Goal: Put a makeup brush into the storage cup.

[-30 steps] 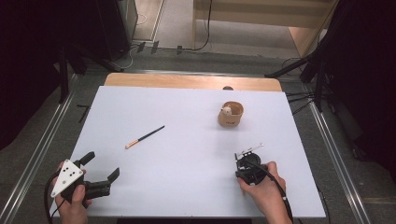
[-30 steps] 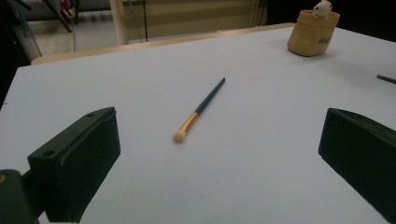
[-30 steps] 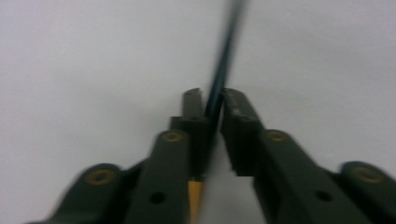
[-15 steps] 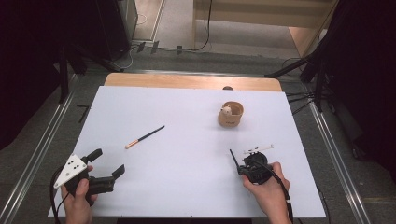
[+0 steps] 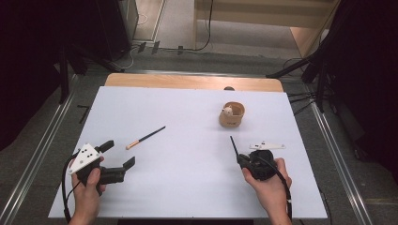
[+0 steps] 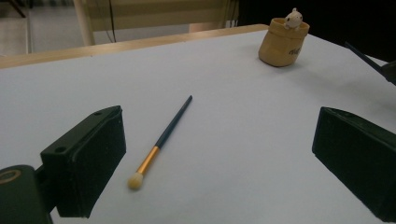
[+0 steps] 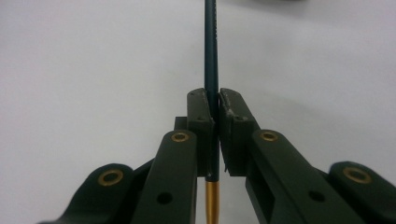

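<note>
The left gripper (image 5: 117,157), jaws wide and holding nothing, sits at the table's (image 5: 187,117) near left, a loose brush (image 5: 145,138) lying just ahead; the beige cup (image 5: 232,114) stands farther right; the right gripper (image 5: 241,160) clamps a second brush (image 7: 211,51) by its dark handle

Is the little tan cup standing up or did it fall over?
Standing up. The tan cup sits on its base on the table, mouth upward, a small white figure poking out.

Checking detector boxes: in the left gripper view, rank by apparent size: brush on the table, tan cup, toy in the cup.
1. Brush on the table, longest, but nearest the camera.
2. Tan cup.
3. Toy, smallest.
</note>
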Demonstrator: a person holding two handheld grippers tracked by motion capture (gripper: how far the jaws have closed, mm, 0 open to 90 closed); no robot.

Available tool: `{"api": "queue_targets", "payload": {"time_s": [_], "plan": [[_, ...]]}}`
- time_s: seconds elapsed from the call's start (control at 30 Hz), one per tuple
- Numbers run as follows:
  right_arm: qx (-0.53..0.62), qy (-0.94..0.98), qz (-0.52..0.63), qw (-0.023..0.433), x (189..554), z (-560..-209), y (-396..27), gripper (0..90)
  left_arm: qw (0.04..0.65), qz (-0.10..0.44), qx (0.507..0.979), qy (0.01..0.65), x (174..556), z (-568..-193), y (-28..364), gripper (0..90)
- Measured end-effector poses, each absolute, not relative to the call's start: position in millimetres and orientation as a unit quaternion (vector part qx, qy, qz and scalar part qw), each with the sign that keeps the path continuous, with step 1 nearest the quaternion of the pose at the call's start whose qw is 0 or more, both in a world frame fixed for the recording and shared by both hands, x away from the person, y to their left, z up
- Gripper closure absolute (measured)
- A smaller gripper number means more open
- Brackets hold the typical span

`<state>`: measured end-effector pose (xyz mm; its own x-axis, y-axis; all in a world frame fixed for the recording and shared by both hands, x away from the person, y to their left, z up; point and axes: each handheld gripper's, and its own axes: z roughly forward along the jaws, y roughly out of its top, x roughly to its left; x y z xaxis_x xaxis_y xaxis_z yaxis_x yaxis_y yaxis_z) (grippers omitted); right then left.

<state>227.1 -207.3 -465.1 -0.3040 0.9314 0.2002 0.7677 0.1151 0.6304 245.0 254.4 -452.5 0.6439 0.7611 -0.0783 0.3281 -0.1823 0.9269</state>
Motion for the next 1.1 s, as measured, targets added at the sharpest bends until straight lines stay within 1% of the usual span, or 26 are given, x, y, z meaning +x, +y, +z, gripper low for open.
{"api": "queue_targets", "payload": {"time_s": [0.37, 0.6, 0.9, 1.1], "plan": [[0.557, 0.726, 0.374, 0.152, 240, -452, -201, 85.5, 0.528, 0.192, 0.755, 0.339, 269, -440, 214, 2.9], [0.545, 0.724, 0.391, 0.160, 249, -445, -198, 85.5, 0.536, 0.181, 0.755, 0.332, 287, -437, 192, 3.0], [0.528, 0.721, 0.410, 0.185, 259, -438, -194, 85.5, 0.551, 0.181, 0.748, 0.324, 303, -427, 176, 4.3], [0.508, 0.719, 0.430, 0.200, 259, -433, -191, 85.4, 0.551, 0.174, 0.759, 0.299, 304, -430, 171, 4.3]]}}
